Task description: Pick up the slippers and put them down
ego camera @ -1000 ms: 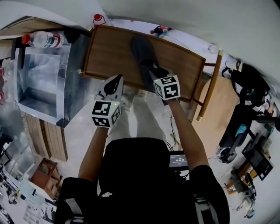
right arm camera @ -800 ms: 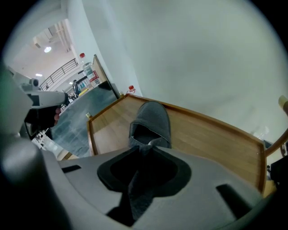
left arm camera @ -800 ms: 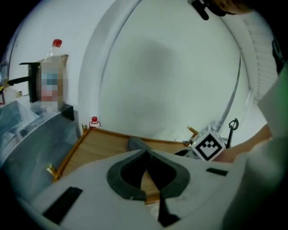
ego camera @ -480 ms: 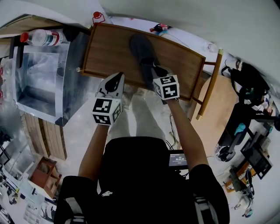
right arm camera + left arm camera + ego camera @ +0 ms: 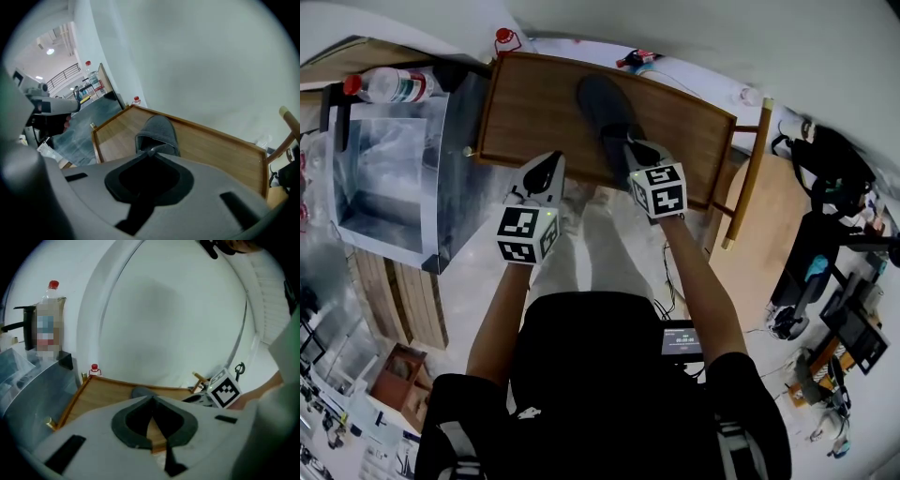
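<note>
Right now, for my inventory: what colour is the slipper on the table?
The slipper is dark grey, clearest in the right gripper view.

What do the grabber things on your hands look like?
The left gripper and right gripper are pale grey shells with dark-lined pointed jaws, each carrying a white cube of black square markers. The right gripper's jaws are closing on the grey slipper. The top is black, short-sleeved.

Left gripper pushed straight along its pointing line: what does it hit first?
Likely the bare table top just ahead of the left gripper, beside the slipper; depth unclear, it could clip the slipper.
</note>
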{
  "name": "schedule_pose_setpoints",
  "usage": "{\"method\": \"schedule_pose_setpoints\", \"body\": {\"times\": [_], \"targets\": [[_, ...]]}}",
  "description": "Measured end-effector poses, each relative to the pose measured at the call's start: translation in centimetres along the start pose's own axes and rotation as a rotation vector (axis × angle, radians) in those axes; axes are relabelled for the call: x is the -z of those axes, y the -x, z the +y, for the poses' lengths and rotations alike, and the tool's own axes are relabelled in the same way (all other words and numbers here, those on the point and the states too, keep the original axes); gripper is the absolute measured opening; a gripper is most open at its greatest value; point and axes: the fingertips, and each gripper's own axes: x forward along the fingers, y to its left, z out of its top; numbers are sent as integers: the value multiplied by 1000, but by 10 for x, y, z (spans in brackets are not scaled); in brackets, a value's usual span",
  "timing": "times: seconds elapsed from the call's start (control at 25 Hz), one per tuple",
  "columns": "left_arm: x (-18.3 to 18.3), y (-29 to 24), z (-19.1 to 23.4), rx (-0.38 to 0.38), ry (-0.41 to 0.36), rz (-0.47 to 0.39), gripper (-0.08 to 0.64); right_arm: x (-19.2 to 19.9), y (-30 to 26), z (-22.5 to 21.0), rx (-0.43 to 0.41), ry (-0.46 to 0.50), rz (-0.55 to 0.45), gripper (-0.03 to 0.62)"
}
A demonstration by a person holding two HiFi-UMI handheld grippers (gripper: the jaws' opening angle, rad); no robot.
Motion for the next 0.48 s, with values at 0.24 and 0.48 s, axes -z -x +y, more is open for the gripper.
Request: {"method": "schedule_pose_setpoints", "body": {"times": [0.24, 0.48], "targets": [[-6, 11, -4, 19, -20, -12, 6, -4, 16, 9, 19, 2, -24, 12], [-7, 25, -10, 38, -32, -20, 6, -4, 37, 19, 44, -20, -51, 14]]}}
